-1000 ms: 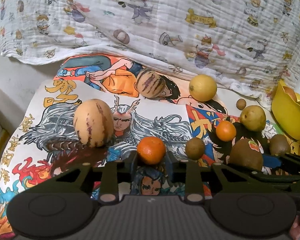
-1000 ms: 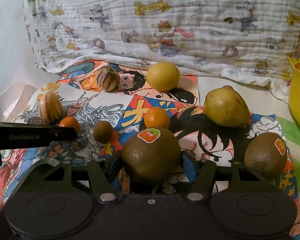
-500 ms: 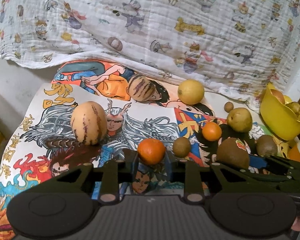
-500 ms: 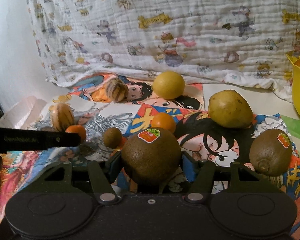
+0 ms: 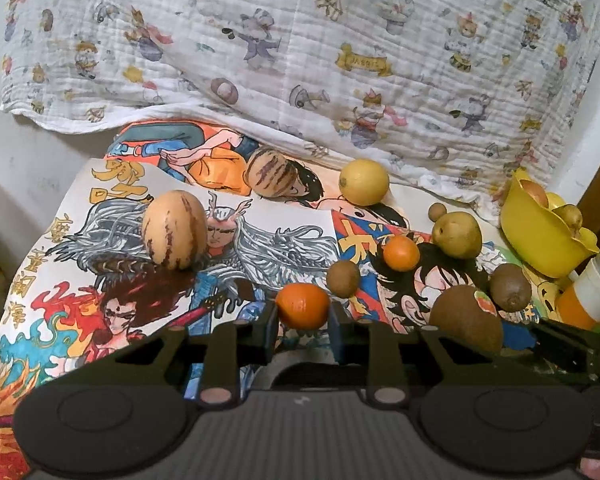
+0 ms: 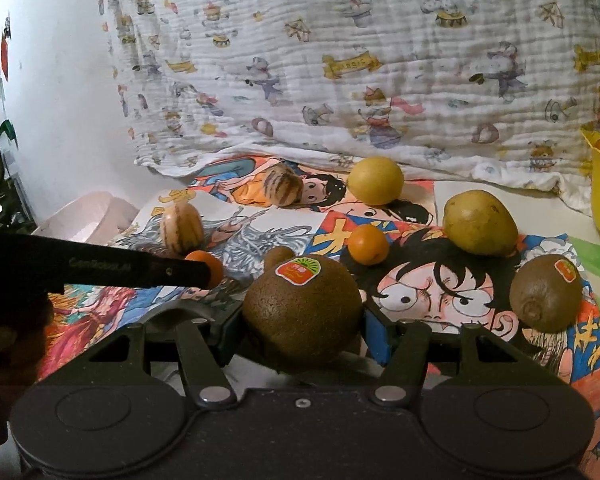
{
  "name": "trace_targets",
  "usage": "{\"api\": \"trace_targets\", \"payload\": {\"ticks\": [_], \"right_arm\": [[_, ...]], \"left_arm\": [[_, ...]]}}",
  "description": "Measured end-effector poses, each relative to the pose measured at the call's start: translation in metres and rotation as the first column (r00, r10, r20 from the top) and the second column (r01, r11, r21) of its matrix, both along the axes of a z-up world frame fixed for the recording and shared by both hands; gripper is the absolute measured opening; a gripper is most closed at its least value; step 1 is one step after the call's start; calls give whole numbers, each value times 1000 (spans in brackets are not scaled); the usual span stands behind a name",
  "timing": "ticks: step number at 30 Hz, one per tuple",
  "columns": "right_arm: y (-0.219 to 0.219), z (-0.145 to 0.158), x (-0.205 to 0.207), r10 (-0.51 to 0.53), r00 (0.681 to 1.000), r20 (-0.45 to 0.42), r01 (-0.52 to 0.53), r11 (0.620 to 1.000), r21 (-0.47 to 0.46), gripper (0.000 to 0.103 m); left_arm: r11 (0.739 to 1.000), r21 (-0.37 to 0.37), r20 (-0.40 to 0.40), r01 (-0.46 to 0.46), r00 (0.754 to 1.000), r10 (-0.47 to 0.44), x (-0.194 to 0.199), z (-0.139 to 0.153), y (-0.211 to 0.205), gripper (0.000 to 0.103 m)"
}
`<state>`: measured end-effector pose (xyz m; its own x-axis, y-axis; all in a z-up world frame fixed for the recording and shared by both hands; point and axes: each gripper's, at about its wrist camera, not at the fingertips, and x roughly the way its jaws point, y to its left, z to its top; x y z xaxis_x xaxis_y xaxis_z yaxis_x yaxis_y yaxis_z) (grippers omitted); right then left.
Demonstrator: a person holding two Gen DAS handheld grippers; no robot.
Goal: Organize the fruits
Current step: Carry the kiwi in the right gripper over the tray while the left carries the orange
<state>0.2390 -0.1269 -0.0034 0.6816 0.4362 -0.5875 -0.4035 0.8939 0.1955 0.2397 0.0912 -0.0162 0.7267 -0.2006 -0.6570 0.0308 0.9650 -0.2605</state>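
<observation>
My left gripper (image 5: 302, 322) is shut on a small orange (image 5: 302, 309), its blue pads pressing both sides, and holds it just above the cartoon poster. My right gripper (image 6: 302, 330) is shut on a brown kiwi with a red and green sticker (image 6: 302, 312), which also shows at the right in the left wrist view as the kiwi (image 5: 466, 318). The left gripper's black finger (image 6: 140, 272) crosses the right wrist view from the left, with the orange (image 6: 215, 265) at its tip. A yellow bowl (image 5: 540, 236) with fruit in it stands at the far right.
Loose on the posters lie two striped melons (image 5: 175, 234) (image 5: 270, 174), a lemon (image 5: 363, 182), a pear (image 5: 456, 234), another orange (image 5: 401, 253) and two kiwis (image 5: 343, 278) (image 5: 510, 287). A printed blanket (image 5: 300, 60) hangs behind. An orange and white cup (image 5: 588, 300) stands beside the bowl.
Both grippers have drawn back and risen slightly, each carrying its fruit. The left jaws tightened a little on the orange. More of the yellow bowl now shows in the left wrist view.
</observation>
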Motion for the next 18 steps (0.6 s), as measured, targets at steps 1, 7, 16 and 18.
{"api": "trace_targets", "payload": {"ticks": [1, 7, 16, 18], "right_arm": [[1, 0, -1, 5, 1000, 2, -5, 1000, -2, 63], [4, 0, 0, 9, 1000, 9, -9, 1000, -12, 63], [0, 0, 9, -6, 1000, 1, 6, 1000, -13, 63], [-1, -1, 11, -7, 1000, -2, 7, 1000, -14, 63]], "left_arm": [[1000, 0, -1, 1, 1000, -1, 0, 0, 0, 28], [1000, 5, -30, 13, 999, -13, 8, -6, 0, 28], [998, 33, -39, 45, 998, -44, 28, -7, -4, 30], [998, 40, -39, 52, 998, -51, 32, -6, -5, 31]]}}
